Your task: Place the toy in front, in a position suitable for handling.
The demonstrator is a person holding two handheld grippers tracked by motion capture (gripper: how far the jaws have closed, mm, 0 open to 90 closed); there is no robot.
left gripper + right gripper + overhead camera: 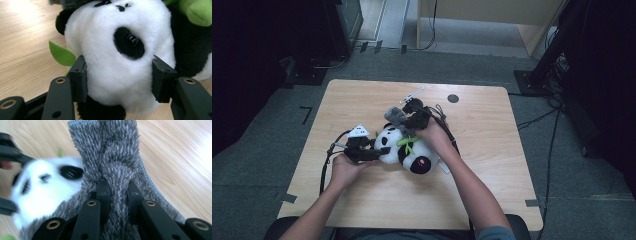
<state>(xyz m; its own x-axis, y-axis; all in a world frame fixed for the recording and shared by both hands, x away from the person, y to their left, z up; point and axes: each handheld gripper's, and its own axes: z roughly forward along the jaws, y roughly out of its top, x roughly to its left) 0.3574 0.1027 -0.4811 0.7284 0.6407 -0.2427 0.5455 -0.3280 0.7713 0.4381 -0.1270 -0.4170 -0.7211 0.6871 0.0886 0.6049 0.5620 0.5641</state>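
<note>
White and black plush makes up the soft panda toy (404, 150) that we see lying on the pale wooden table (362, 200), just left of centre in the high view. A green felt leaf (62, 53) pokes out beside its head, and a green plush bamboo piece (408, 142) crosses its belly.

We note the left gripper (119, 80) at the lower edge of its own view with a pad on each side of the panda's white head, both pressing into the fur: it grips the head.

We note the right gripper (117, 195) pinched tight on a fold of a grey shaggy fabric piece (112, 152), which rises to the top of its view. In the high view that grey piece (396, 116) sits just above the panda, with the right hand (434, 132) behind it.
</note>
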